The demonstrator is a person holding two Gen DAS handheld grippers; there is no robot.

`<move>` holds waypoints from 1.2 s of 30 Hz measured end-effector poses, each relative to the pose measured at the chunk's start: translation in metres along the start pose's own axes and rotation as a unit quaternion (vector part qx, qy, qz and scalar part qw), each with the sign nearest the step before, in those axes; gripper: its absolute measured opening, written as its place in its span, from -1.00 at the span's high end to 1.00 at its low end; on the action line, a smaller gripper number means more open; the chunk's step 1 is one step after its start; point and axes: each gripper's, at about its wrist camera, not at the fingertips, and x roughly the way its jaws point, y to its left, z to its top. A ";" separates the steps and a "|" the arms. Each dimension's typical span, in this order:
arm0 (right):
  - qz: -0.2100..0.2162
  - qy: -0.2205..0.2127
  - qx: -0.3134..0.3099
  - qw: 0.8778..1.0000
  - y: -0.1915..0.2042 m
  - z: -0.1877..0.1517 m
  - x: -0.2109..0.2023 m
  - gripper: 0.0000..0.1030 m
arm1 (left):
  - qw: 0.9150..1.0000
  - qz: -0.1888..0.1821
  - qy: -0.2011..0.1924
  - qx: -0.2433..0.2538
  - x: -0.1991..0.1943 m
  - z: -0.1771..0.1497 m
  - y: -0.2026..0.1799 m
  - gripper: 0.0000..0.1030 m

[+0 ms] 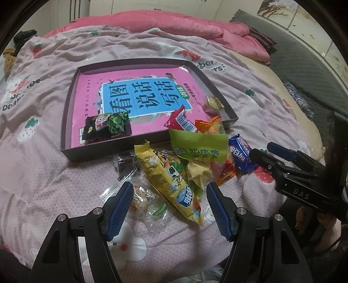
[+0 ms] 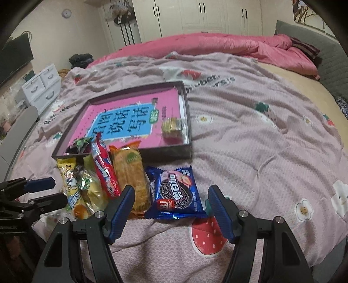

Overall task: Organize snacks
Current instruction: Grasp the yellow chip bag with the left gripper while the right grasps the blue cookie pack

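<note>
Right wrist view: red packet and orange packet flank blue cookie pack.

My bed w/ strawberry quilt; pink duvet behind, white wardrobes, drawer unit, wall clock.

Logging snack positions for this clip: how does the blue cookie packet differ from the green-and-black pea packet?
The blue cookie packet lies on the bedspread, outside the tray; the green-and-black pea packet already sits inside the tray, at a near corner. The cookie packet lies ahead of the right gripper, between its open fingers; the pea packet is close to neither gripper. The cookie packet shows a dark sandwich cookie, the pea packet green peas. Both are sealed.
</note>
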 end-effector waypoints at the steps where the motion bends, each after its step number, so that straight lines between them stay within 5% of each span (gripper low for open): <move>1: 0.000 0.002 0.001 1.000 -0.001 0.000 0.001 -0.34 | 1.000 0.002 0.001 -0.001 0.001 0.000 0.000 -0.39; 26: -0.015 0.067 -0.019 0.997 -0.004 0.005 0.055 -0.32 | 0.999 0.026 0.015 -0.023 0.035 0.013 0.015 -0.38; 36: -0.010 0.066 -0.058 0.996 0.008 0.006 0.060 -0.02 | 1.000 0.024 0.013 -0.015 0.037 0.014 0.013 0.28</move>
